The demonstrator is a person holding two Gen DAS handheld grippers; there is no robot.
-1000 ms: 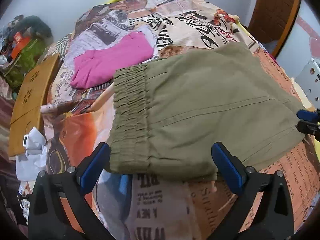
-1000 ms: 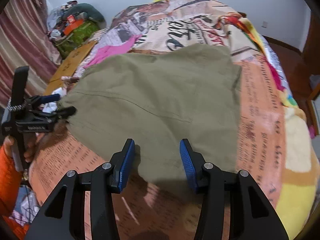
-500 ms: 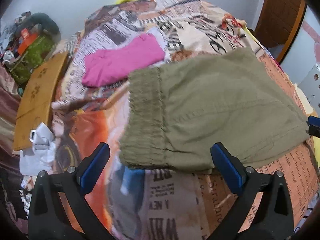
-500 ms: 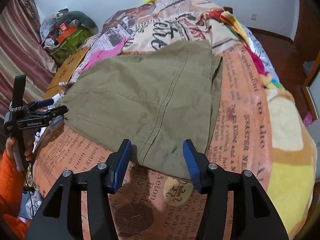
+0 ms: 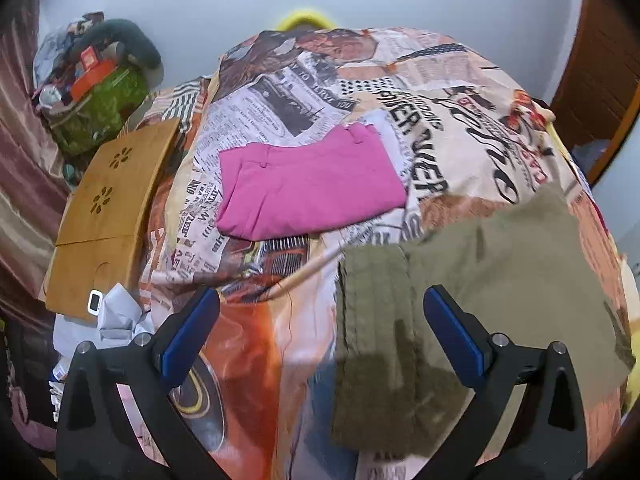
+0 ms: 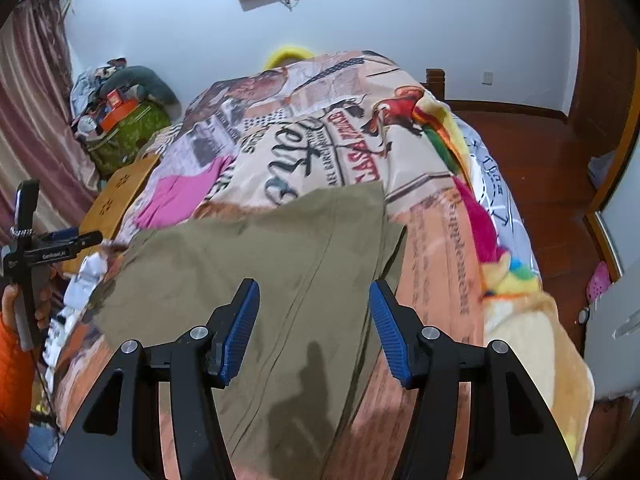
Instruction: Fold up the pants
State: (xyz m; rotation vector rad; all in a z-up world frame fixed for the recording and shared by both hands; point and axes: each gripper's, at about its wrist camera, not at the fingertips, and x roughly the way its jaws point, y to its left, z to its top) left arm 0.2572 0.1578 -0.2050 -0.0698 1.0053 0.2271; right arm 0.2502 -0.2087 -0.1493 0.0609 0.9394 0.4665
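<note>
Olive pants [image 5: 480, 280] folded on bedspread [image 5: 304, 80]

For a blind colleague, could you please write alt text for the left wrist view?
The open left gripper hangs over folded olive pants on a bed with a newspaper-print bedspread. Folded pink pants lie farther back; a wooden board sits at the bed's left edge.
</note>
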